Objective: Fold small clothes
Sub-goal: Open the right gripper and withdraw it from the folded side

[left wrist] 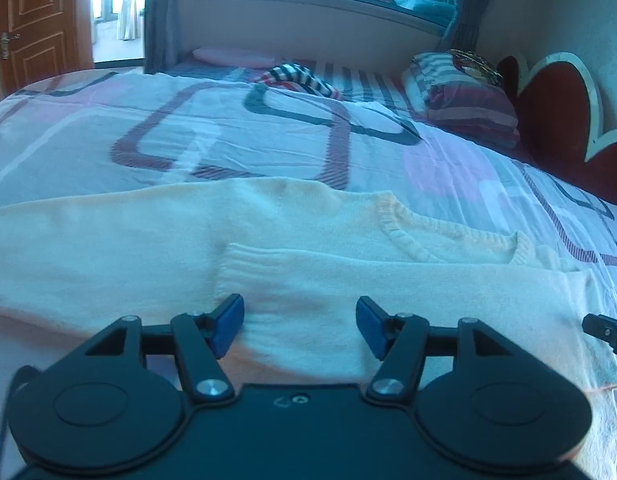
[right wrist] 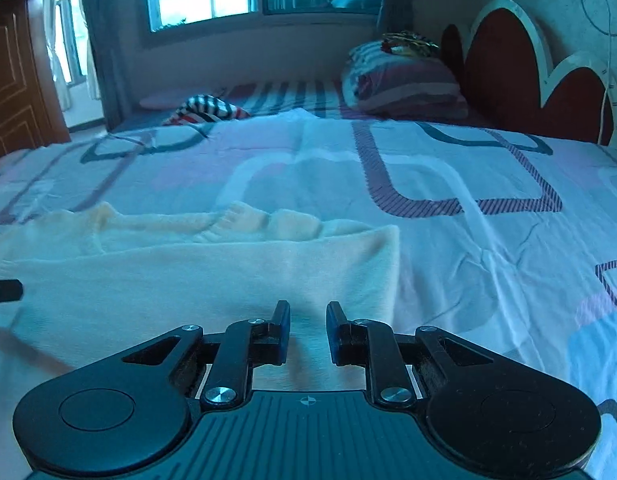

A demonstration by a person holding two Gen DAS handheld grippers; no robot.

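Left wrist view: a cream knit sweater (left wrist: 292,240) lies flat across a patterned bedsheet (left wrist: 236,136), its left end cut off by the frame edge and its near edge hidden under the gripper body. One sleeve is folded over the chest, ribbed cuff up. The left gripper (left wrist: 299,326) hovers low over that sleeve, its blue-padded fingers (left wrist: 227,325) spread wide, holding nothing. A black tip of the right gripper (left wrist: 606,332) pokes in at the right edge. A striped pillow (left wrist: 464,100) rests by the red headboard (left wrist: 556,116), blurred.

Right wrist view: the sweater (right wrist: 212,272) fills the lower left, its collar rumpled and soft-focused. The right gripper (right wrist: 307,330) sits above the sweater's folded right edge, fingers (right wrist: 281,330) parted by a narrow gap, gripping nothing; whether they touch the fabric is unclear
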